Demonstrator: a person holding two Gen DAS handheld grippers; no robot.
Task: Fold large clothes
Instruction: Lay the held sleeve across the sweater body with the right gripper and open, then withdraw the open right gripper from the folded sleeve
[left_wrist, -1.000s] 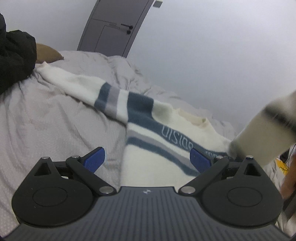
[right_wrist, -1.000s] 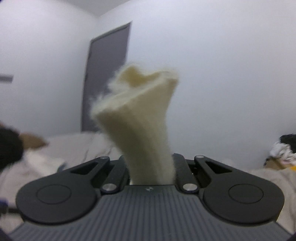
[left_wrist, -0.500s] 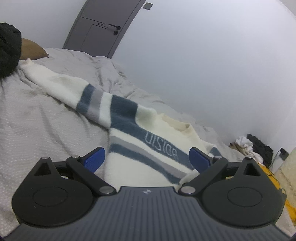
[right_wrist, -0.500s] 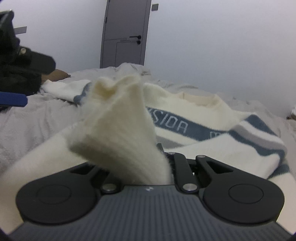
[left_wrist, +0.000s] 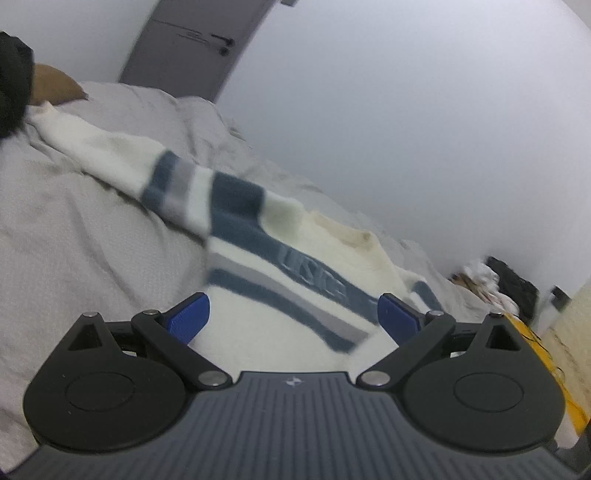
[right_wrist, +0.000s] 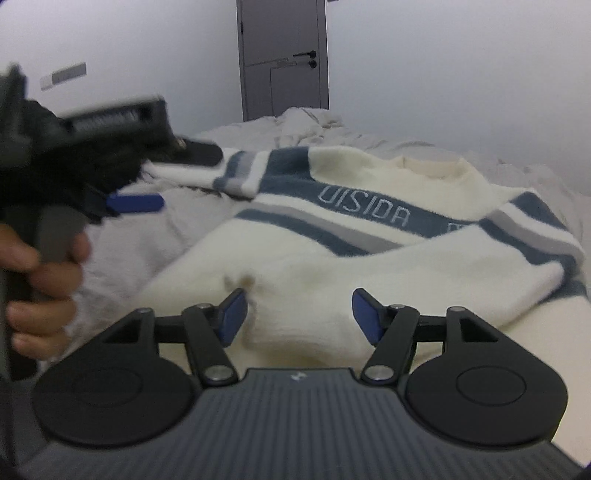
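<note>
A cream sweater (right_wrist: 325, 258) with blue and grey stripes lies chest-up on the bed; it also shows in the left wrist view (left_wrist: 258, 317). Its right sleeve (right_wrist: 424, 280) is folded across the body, the cuff lying just in front of my right gripper (right_wrist: 299, 314), which is open and empty. The other sleeve (left_wrist: 110, 162) stretches out to the far left. My left gripper (left_wrist: 291, 317) is open and empty above the sweater's lower body; it also shows at the left of the right wrist view (right_wrist: 136, 203), held in a hand.
The bed has a grey quilt (left_wrist: 74, 251). A brown pillow (left_wrist: 55, 88) and a dark garment (left_wrist: 11, 88) lie at its far left. A grey door (right_wrist: 284, 55) stands behind. A clothes pile (left_wrist: 495, 280) lies on the floor at right.
My right gripper brought the sleeve cuff down across the sweater's body, opened and let it go. My left gripper stayed open and shifted slightly.
</note>
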